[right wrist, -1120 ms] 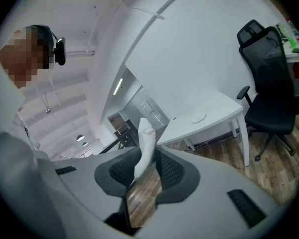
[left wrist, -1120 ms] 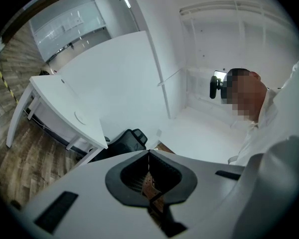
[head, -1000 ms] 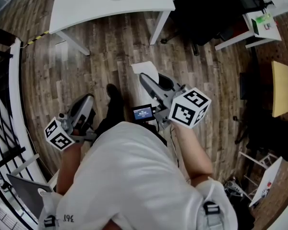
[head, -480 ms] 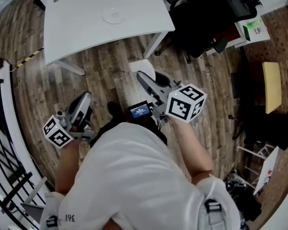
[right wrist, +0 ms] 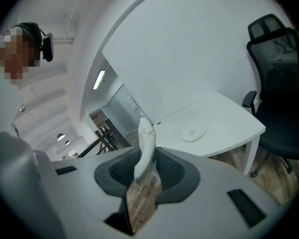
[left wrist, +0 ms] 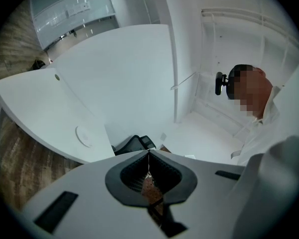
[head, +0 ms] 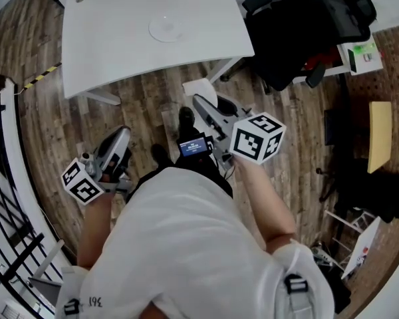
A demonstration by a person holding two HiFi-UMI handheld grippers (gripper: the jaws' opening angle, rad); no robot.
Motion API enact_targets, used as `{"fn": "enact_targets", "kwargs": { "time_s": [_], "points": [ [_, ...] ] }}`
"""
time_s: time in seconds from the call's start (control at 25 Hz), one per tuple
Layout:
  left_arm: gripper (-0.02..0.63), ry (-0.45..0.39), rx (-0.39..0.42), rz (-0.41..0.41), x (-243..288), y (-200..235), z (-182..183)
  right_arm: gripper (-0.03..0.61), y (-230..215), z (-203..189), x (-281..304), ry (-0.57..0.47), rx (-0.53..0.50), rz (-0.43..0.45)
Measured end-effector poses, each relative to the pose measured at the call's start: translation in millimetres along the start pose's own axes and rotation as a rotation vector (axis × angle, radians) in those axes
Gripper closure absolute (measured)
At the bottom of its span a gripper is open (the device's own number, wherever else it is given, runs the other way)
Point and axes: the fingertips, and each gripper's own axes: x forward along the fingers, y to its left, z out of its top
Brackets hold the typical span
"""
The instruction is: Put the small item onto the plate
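A white plate (head: 166, 28) lies on the white table (head: 120, 38) ahead of me. It also shows as a small disc, the plate (right wrist: 193, 132) in the right gripper view and the plate (left wrist: 83, 135) in the left gripper view. My right gripper (head: 199, 102) is held over the wood floor, short of the table, shut on a small white item (head: 201, 88). That white item (right wrist: 145, 141) sticks up between the pads of the right gripper (right wrist: 145, 153). My left gripper (head: 119, 137) hangs lower left; the left gripper (left wrist: 148, 157) has its jaw tips touching with nothing between them.
A black office chair (head: 306, 25) stands right of the table, near a table leg (head: 227, 68). A dark railing (head: 6, 198) runs along the left. A yellow board (head: 380, 135) and clutter sit at the far right. The wood floor (head: 146, 105) lies between me and the table.
The table and plate have slid lower and nearer in the head view. Both grippers have kept their hold and pose in front of the body, the right one now closer to the table edge.
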Motion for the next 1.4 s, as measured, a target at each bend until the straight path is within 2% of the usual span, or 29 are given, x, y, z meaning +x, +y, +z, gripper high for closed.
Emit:
{"fn": "enact_targets", "kwargs": {
  "time_s": [0.48, 0.76, 1.0, 1.4],
  "points": [
    [0.609, -0.051, 0.08, 0.158, 104.3, 59.7, 49.3, 0.479, -97.4, 63.1, 94.0, 0.171, 0.034, 0.112],
    [0.609, -0.069, 0.057, 0.207, 142.8, 87.3, 53.7, 0.479, -129.4, 72.3, 120.9, 0.241, 0.035, 0.147],
    [0.609, -0.042, 0.02, 0.207, 145.0, 107.0, 60.3, 0.479, -135.6, 68.5, 140.0, 0.276, 0.039, 0.116],
    [0.609, 0.026, -0.006, 0.157, 137.0, 125.1, 78.9, 0.479, -128.4, 64.3, 160.0, 0.254, 0.058, 0.051]
  ]
}}
